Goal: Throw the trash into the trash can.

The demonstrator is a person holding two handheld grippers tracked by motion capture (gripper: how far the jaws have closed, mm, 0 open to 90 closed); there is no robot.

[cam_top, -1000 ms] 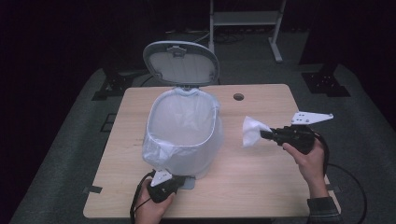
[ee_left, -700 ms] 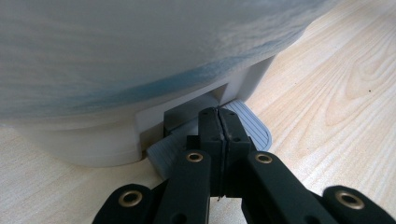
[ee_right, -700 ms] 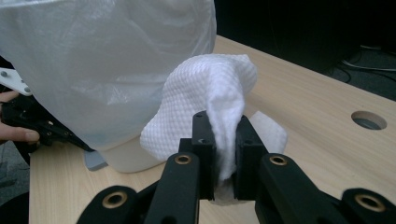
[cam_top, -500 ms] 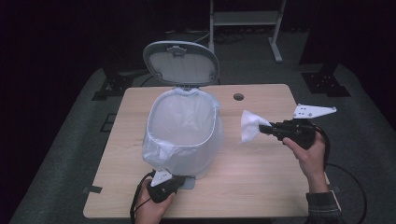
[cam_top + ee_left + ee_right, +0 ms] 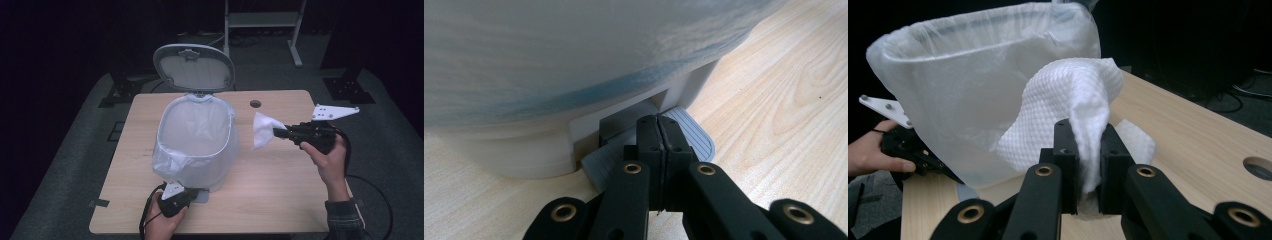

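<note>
Crumpled white paper towel [image 5: 261, 129] is hanging clamped between the jaws of the right hand-held gripper [image 5: 280, 133], above the light wooden surface [image 5: 280, 175] at about three o'clock from the bin. In the right gripper view, the towel [image 5: 1068, 107] is bulging over the jaw tips, with the right hand-held gripper [image 5: 1087, 150] grasping a pinched fold of it. White pedal bin lined with a translucent plastic bag [image 5: 197, 140] is standing near the middle of the surface, its grey oval lid [image 5: 194, 67] standing raised at twelve o'clock. At six o'clock from the bin, the left hand-held gripper [image 5: 187, 192] is lying low on the surface. In the left gripper view, the left hand-held gripper [image 5: 658, 131] is clenched with nothing between its jaws, its tips resting on the grey ribbed foot pedal [image 5: 691, 135] at the bin's base [image 5: 519, 155].
</note>
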